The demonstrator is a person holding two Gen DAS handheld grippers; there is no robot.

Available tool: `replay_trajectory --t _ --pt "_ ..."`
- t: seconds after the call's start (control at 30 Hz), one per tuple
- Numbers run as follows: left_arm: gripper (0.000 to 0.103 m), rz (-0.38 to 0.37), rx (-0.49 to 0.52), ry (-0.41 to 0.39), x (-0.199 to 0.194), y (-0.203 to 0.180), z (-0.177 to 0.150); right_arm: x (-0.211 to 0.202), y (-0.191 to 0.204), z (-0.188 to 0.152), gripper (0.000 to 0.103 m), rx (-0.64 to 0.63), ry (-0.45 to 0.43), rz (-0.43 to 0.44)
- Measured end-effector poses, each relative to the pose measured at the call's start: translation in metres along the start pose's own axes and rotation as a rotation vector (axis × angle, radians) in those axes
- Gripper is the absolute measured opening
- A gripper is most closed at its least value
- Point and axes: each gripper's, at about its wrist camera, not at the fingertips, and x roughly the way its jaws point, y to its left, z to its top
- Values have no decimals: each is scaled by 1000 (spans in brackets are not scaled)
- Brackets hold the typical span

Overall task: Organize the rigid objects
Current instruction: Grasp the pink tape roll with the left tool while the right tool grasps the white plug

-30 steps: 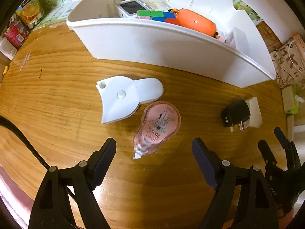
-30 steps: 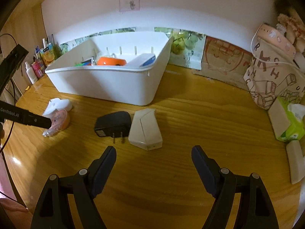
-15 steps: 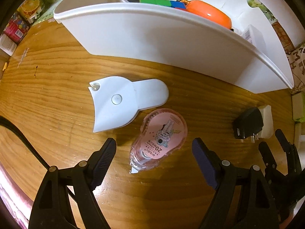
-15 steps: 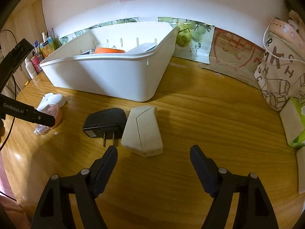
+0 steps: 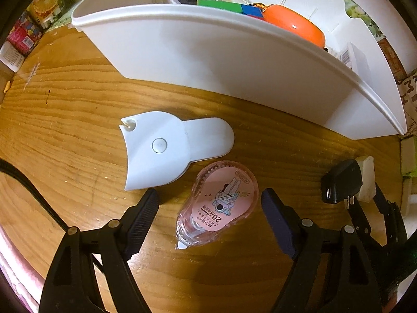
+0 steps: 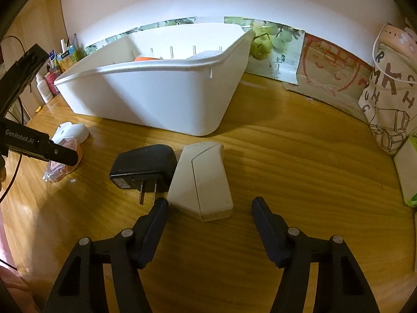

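Looks like a home, prob. a desk or side table in a lived-in room. Wooden tabletop (image 6: 299,161) w/ worn grain fills the frame centre; a fruit-print sheet (image 6: 273,44) and flattened cardboard (image 6: 333,70) lean on the white wall, upper right. Printed cloth bag (image 6: 391,99) at right edge, tissue pack (image 6: 413,172) below it. Juice cartons (image 5: 45,5) & toiletry bottles (image 6: 44,88) crowd the upper left.

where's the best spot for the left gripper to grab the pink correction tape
Probably across the wide round body of the pink correction tape, coming straight down from above. It lies flat on the table with its narrow tip toward the camera, and the open left gripper already brackets that body. The white flat gadget crowds the left finger's side.
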Motion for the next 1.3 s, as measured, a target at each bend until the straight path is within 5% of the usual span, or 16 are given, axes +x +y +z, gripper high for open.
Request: replay_trajectory --t 0.33,0.7,1.3 --pt "60 63 120 -10 -3 -27 1 1 9 3 55 -42 -18 5" --pt "59 70 115 -27 -9 -39 -2 0 13 4 47 -56 -7 14" --pt "56 -24 158 -52 -21 -27 -68 -20 20 3 47 -65 -3 -10"
